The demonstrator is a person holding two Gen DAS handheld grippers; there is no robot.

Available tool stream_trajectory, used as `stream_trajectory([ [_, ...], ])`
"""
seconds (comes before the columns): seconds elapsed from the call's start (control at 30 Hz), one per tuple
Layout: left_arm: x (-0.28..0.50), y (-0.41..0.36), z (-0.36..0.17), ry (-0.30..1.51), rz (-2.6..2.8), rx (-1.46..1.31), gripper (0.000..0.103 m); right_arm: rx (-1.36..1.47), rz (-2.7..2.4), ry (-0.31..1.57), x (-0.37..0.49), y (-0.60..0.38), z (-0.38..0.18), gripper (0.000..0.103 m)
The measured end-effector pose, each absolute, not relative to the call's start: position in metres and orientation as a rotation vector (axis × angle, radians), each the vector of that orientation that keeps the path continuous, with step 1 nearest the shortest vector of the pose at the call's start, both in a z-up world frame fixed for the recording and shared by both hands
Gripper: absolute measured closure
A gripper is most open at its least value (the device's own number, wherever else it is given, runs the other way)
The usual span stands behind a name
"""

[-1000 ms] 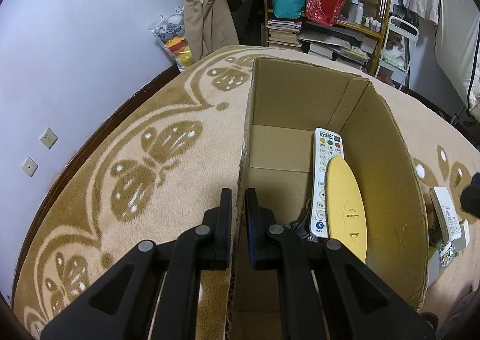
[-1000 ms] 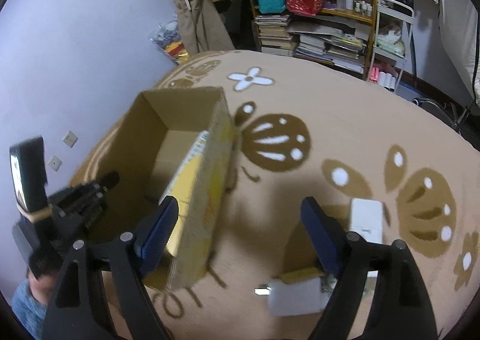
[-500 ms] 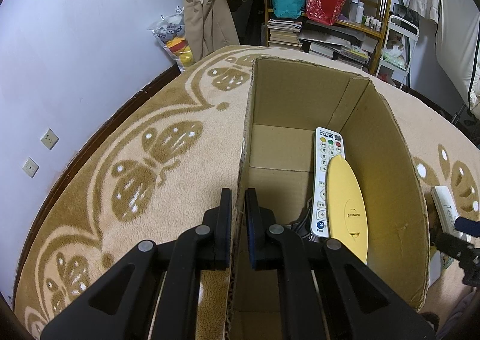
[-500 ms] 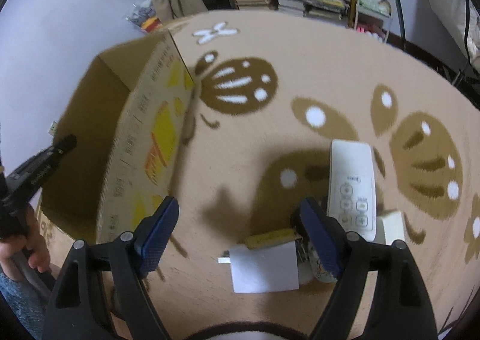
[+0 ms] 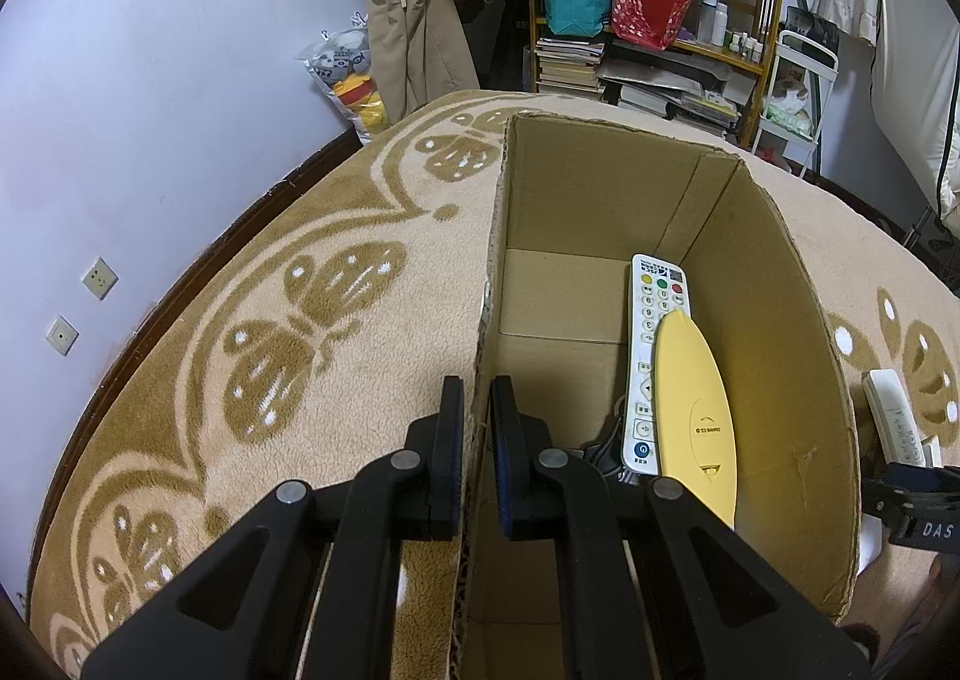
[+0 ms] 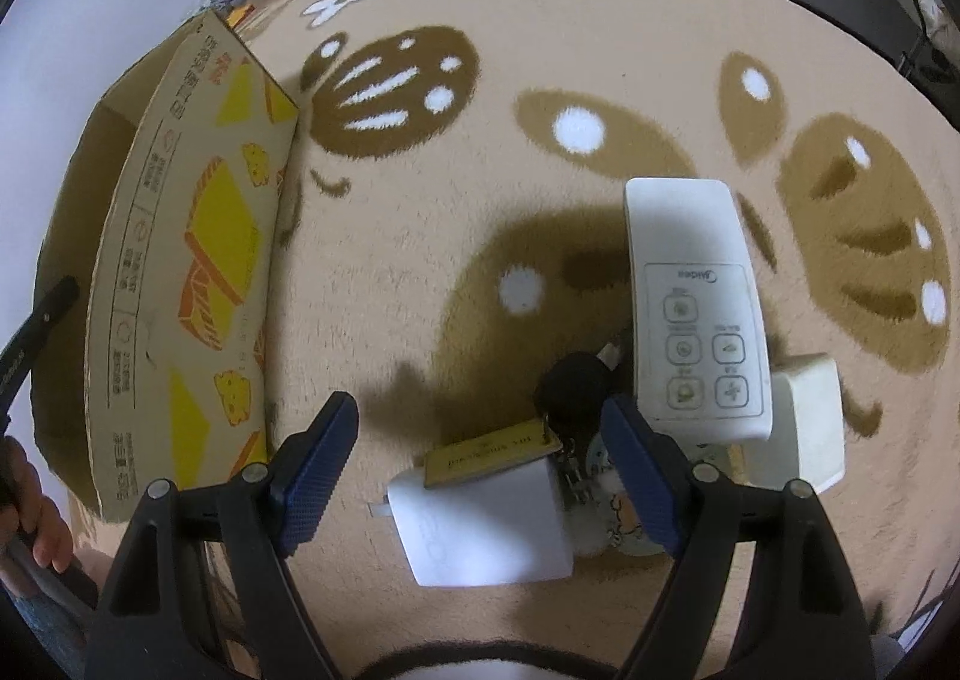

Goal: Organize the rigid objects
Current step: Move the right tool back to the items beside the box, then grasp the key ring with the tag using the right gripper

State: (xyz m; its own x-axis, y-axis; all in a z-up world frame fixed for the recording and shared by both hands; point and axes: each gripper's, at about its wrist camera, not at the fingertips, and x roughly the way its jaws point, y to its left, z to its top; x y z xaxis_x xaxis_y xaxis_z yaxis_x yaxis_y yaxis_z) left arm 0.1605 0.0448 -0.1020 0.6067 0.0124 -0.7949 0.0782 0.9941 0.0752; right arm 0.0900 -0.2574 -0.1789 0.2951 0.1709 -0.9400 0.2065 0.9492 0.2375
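Observation:
My left gripper (image 5: 477, 410) is shut on the left wall of the open cardboard box (image 5: 780, 356), one finger inside and one outside. Inside the box lie a white remote (image 5: 651, 344) and a yellow oval object (image 5: 693, 416) over it. In the right wrist view my right gripper (image 6: 480, 422) stands open above a small pile on the carpet: a white charger block (image 6: 486, 524) with a gold tag (image 6: 489, 452) on it, a black round object (image 6: 573, 389), a white air-conditioner remote (image 6: 696, 308) and a white adapter (image 6: 804, 416). Nothing sits between its pads.
The box (image 6: 180, 272) stands to the left of the pile on a tan patterned carpet (image 6: 600, 50). A hand (image 6: 36, 530) shows at the lower left. Shelves with books and bags (image 5: 636, 20) and hanging clothes (image 5: 414, 38) stand beyond the carpet.
The right gripper has dropped and tilted down toward the pile, which now lies larger and between its fingers' span. The left gripper and box have not moved.

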Motion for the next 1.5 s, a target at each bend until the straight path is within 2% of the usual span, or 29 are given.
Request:
stream_trajectory([
  [0.13,0.160,0.044,-0.102,0.918,-0.037,0.109,0.094,0.412,-0.001,1.292,0.095,-0.267,-0.183,0.016],
  [0.23,0.160,0.044,-0.102,0.918,-0.037,0.108,0.094,0.434,-0.029,1.331,0.097,-0.273,-0.192,0.036],
  [0.27,0.160,0.044,-0.102,0.918,-0.036,0.108,0.094,0.428,-0.040,1.334,0.097,-0.274,-0.193,0.038],
  [0.63,0.160,0.046,-0.104,0.918,-0.035,0.116,0.094,0.329,-0.136,1.382,0.097,-0.275,-0.214,0.037],
  [0.7,0.160,0.047,-0.104,0.917,-0.035,0.117,0.094,0.315,-0.143,1.369,0.095,-0.273,-0.214,0.040],
  [0.77,0.160,0.046,-0.104,0.918,-0.036,0.113,0.094,0.278,-0.163,1.341,0.094,-0.270,-0.211,0.063],
  [0.8,0.160,0.046,-0.104,0.918,-0.036,0.113,0.094,0.259,-0.173,1.327,0.096,-0.266,-0.209,0.069],
  [0.97,0.160,0.046,-0.104,0.918,-0.036,0.113,0.094,0.277,-0.171,1.283,0.093,-0.267,-0.206,0.069],
  [1.5,0.160,0.046,-0.104,0.919,-0.035,0.117,0.094,0.304,-0.057,1.076,0.101,-0.242,-0.145,0.069],
])
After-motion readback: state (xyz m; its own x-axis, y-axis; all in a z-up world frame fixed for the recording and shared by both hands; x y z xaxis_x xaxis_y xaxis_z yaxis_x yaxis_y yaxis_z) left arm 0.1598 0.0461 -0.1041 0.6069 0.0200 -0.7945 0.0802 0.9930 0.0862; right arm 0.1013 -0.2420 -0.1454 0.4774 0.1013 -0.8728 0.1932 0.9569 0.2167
